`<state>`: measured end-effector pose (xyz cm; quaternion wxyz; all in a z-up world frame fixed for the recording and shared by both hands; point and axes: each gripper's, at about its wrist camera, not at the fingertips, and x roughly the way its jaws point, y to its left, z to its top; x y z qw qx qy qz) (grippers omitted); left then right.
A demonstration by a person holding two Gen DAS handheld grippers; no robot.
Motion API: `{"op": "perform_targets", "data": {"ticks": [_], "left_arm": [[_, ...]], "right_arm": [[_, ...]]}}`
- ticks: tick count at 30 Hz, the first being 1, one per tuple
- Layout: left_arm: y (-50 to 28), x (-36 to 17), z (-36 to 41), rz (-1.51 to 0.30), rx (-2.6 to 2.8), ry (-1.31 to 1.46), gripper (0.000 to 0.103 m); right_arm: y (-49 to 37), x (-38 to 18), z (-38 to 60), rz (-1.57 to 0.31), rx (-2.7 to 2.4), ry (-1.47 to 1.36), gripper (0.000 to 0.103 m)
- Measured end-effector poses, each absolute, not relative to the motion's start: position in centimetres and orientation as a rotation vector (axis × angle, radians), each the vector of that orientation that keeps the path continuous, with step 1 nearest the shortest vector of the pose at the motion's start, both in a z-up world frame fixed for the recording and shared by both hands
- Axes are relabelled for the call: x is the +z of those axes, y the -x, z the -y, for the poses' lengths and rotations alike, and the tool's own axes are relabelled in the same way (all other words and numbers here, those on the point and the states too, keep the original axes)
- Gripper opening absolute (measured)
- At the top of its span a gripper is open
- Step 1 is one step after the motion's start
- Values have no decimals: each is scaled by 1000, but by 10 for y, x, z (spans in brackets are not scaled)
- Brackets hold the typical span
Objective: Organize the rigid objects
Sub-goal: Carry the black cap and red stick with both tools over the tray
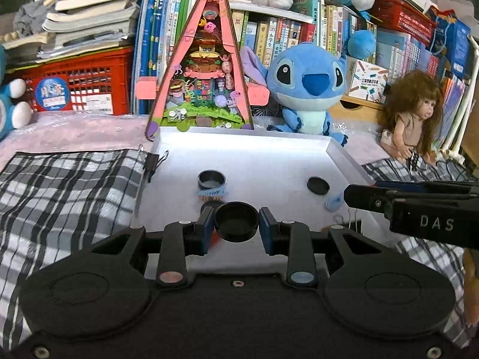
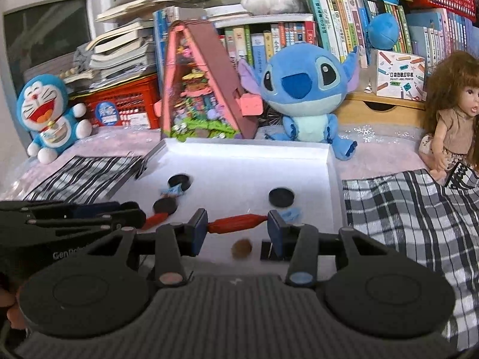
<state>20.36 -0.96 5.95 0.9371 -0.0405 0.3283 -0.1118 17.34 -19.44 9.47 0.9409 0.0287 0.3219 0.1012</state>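
My left gripper point(image 1: 236, 224) is shut on a round black cap point(image 1: 236, 221), held just above the near part of a white tray point(image 1: 239, 136). My right gripper point(image 2: 238, 224) is shut on a red spindle-shaped piece point(image 2: 238, 223), gripped end to end and lying level over the tray point(image 2: 245, 152). The tray holds a black ring cap point(image 1: 211, 179), a small blue brush point(image 1: 213, 193), a black disc point(image 1: 318, 185) and a pale blue piece point(image 1: 332, 202). The right gripper's fingers point(image 1: 368, 199) reach in from the right edge of the left wrist view.
Checked cloth point(image 1: 69, 185) lies on both sides of the tray. Behind it stand a pink triangular model house point(image 1: 203, 74), a blue plush point(image 1: 308, 86), a doll point(image 1: 413, 113), a red crate and bookshelves. A brown coin point(image 2: 242, 248) and a binder clip point(image 2: 266, 249) lie near the tray's front.
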Motion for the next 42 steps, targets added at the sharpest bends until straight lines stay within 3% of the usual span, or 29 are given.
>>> {"op": "perform_targets", "data": {"ticks": [20,42], "left_arm": [[-325,45,14,-751,-133,165,30],[-344,15,18,-764,-76,79,31]], "right_arm": [[-272,80,213,-798,69,-226,49],[-300,36,216,-801,-5,-251,50]]}}
